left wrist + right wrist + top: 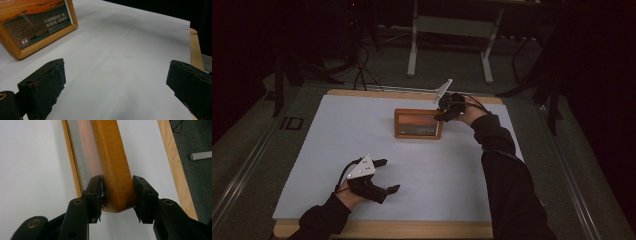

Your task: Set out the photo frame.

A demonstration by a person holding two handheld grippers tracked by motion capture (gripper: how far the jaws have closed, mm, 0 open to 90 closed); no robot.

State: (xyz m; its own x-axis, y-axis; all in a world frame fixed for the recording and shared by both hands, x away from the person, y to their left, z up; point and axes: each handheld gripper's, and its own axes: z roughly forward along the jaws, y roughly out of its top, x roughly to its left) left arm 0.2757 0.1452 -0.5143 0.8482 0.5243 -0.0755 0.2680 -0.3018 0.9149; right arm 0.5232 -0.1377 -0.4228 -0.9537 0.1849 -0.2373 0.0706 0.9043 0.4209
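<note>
Right gripper apparently clamping frame

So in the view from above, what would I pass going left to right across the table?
Left gripper, jaws open over the white sheet → wooden picture frame → right gripper, clamped on the frame's right end.

1. High view: dim overall; surroundings fall to near black, and the white table sheet is the brightest area.
2. Left gripper view: evenly lit; the near jaws are soft, with faint shadows beneath them.
3. Right gripper view: bright; the wooden frame shows mild glare, and the far end blurs.
</note>
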